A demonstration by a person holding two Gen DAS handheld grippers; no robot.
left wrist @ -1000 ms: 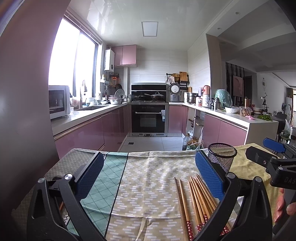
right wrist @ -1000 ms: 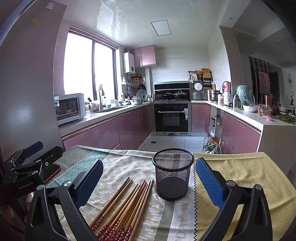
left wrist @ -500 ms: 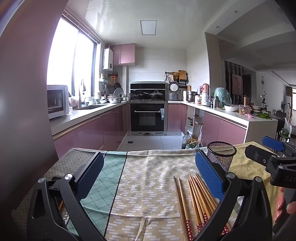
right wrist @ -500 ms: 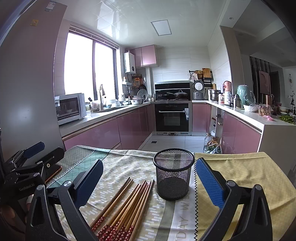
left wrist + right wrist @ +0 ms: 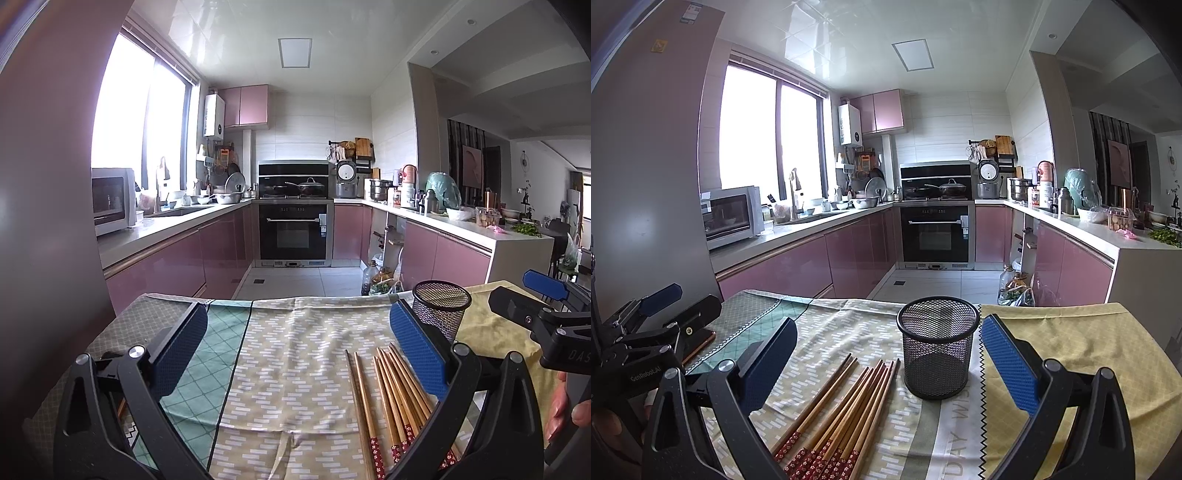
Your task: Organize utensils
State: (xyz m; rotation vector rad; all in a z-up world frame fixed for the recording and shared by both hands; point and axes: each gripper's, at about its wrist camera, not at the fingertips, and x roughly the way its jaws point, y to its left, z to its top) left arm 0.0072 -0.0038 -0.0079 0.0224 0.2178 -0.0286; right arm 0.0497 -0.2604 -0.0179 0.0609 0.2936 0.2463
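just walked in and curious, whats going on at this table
A person holds a two-finger gripper in each hand over a cloth-covered table. Both the left gripper and the right gripper are open and empty. A bunch of wooden chopsticks lies flat on the cloth beside an upright black mesh cup, which looks empty. No chopstick has been picked up yet.

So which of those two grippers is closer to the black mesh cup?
Right. The right gripper faces the mesh cup, which stands between its open fingers; the left gripper sits off to the cup's left, open over cloth.
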